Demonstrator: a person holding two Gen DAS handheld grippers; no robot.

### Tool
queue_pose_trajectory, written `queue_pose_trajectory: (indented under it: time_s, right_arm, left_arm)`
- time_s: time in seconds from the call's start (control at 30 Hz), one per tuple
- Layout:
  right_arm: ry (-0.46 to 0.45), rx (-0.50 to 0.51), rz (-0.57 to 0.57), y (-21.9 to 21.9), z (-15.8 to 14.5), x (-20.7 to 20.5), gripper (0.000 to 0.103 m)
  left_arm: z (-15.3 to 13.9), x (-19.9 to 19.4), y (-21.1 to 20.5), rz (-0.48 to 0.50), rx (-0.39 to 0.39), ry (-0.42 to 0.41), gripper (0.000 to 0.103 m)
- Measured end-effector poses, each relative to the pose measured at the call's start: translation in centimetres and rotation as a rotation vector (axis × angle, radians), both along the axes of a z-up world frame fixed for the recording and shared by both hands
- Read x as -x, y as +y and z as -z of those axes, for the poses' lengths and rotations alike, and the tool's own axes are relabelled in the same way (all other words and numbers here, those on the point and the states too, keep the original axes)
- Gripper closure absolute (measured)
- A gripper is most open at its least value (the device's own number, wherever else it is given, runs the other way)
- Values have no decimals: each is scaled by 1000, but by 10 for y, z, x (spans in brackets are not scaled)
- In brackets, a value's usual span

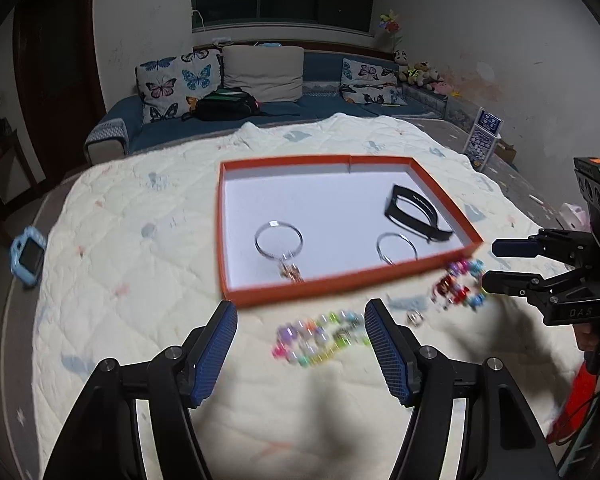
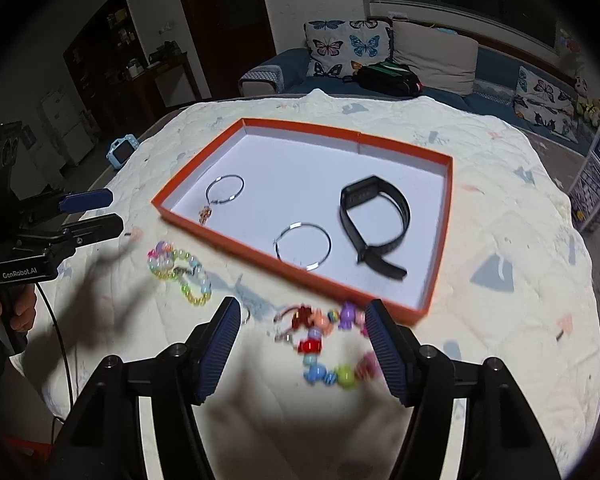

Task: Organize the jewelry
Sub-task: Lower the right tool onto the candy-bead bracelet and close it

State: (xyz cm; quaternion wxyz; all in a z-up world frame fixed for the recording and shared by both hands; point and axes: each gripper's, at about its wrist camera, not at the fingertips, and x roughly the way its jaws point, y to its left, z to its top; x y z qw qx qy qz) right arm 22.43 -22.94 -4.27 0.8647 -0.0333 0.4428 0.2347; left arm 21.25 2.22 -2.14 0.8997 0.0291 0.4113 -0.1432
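An orange-rimmed tray (image 1: 226,216) (image 2: 436,240) with a white floor lies on the cream quilt. Inside it are a bangle with a charm (image 1: 278,240) (image 2: 225,189), a plain bangle (image 1: 396,248) (image 2: 302,246) and a black wristband (image 1: 416,212) (image 2: 374,224). In front of the tray, a pastel bead bracelet (image 1: 320,336) (image 2: 180,276) lies on the quilt under my left gripper (image 1: 300,344) (image 2: 108,213), which is open and untouched by it. A colourful charm bracelet (image 2: 328,344) (image 1: 458,286) lies beneath my right gripper (image 2: 300,344) (image 1: 500,265), also open and holding nothing.
A small silver piece (image 1: 415,317) rests on the quilt between the two bracelets. A blue toy camera (image 1: 28,252) (image 2: 122,152) sits at the quilt's left edge. Behind stands a sofa with butterfly cushions (image 1: 176,84) and a black bag (image 1: 226,104). A hand (image 2: 16,312) holds the left gripper's handle.
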Motion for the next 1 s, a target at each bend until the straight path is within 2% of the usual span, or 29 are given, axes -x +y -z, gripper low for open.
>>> queue_pose_trajectory:
  time_s: [0.27,0.73,1.0]
  right_arm:
    - [32,7,37,-17,16,21,28]
    - [28,-18,110,-34,22,0,27]
    - [43,-10,107,-34,28,-8,43]
  left_arm:
    - [20,35,5,-30,34,37,31]
    - [29,32,9,-64,58,58,31]
    - [36,23,9,-69,62,71,31]
